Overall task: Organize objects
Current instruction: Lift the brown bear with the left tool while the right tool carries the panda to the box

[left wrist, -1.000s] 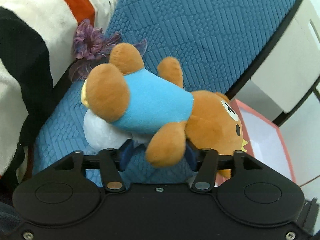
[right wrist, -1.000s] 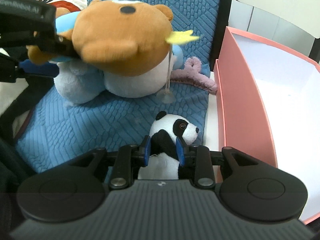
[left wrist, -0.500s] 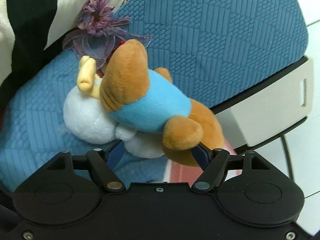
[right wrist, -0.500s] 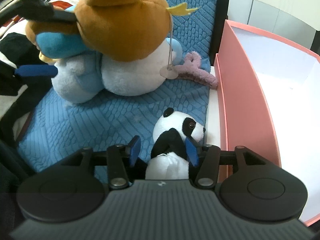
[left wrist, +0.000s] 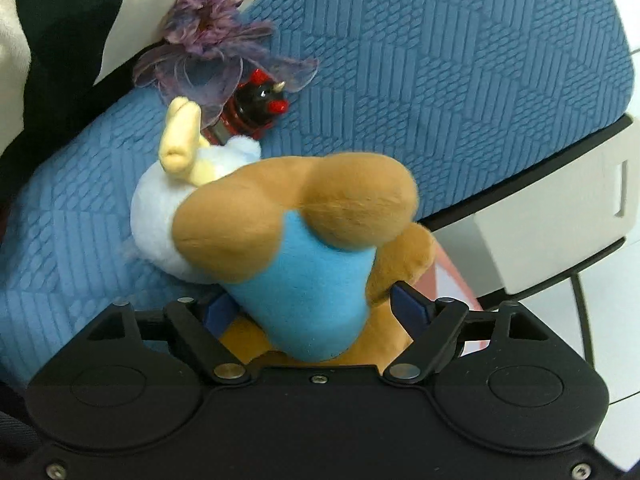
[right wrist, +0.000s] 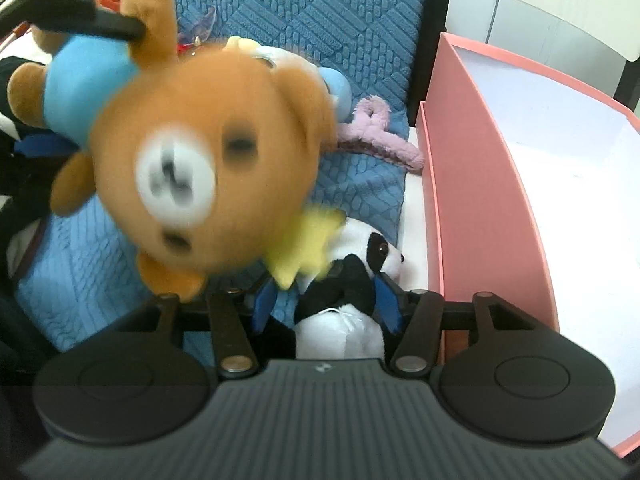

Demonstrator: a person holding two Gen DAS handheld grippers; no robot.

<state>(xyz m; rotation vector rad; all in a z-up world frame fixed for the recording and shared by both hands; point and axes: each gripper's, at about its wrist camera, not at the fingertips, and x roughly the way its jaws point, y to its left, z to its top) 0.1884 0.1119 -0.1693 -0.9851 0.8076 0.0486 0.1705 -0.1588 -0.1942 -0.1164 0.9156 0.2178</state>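
A brown plush bear in a blue shirt [left wrist: 308, 272] hangs head-down between the blue pads of my left gripper [left wrist: 316, 308], which is wide open around it. In the right wrist view the bear [right wrist: 200, 184] is blurred, with its head low over the blue cushion [right wrist: 100, 264]. A small panda plush [right wrist: 352, 280] lies between the pads of my right gripper [right wrist: 326, 304], which is open around it. A pink box [right wrist: 480, 184] with a white inside stands at the right.
A white and pale blue plush [left wrist: 160, 216] lies on the cushion [left wrist: 440, 80], with a purple fabric flower [left wrist: 212, 52] and a small red and black toy [left wrist: 256, 108] behind it. A purple fuzzy piece [right wrist: 376, 136] lies near the box. A striped blanket [left wrist: 60, 20] is at the left.
The left jaws have spread and the bear has swung head-down, dropping toward the panda and the box. The right jaws have opened wider around the panda.
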